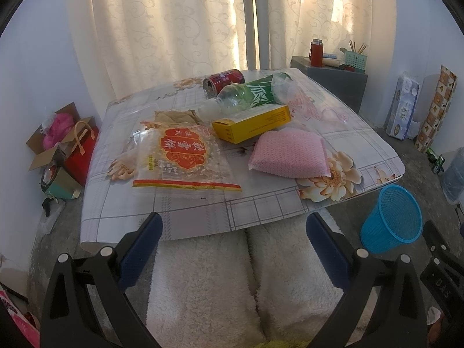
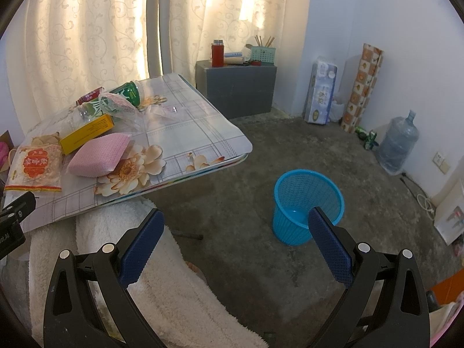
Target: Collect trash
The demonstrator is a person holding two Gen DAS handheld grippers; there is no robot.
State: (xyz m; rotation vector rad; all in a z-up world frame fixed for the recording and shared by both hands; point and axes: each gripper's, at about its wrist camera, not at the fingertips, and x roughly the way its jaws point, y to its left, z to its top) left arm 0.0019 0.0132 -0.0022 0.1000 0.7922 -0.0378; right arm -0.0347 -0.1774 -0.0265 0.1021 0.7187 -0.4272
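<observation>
Both grippers were held wide apart and empty: the left gripper [image 1: 233,239] before the table [image 1: 261,211] edge, the right gripper [image 2: 236,233] above bare floor [image 2: 246,159] beside the bin [image 2: 307,206]. Trash was piled mid-table: wrapper [image 1: 177,156], box [image 1: 252,123], bottle [image 1: 246,95], can [image 1: 223,82], pink pad [image 1: 290,152]. Open floor was left between table edge and bin.

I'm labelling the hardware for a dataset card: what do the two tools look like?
Both match: the left tool and right tool have glossy black plastic frames with cut-out windows, silver round pins at the joints, and dark blue textured pads on each finger. No cables or sleeves are visible.
</observation>
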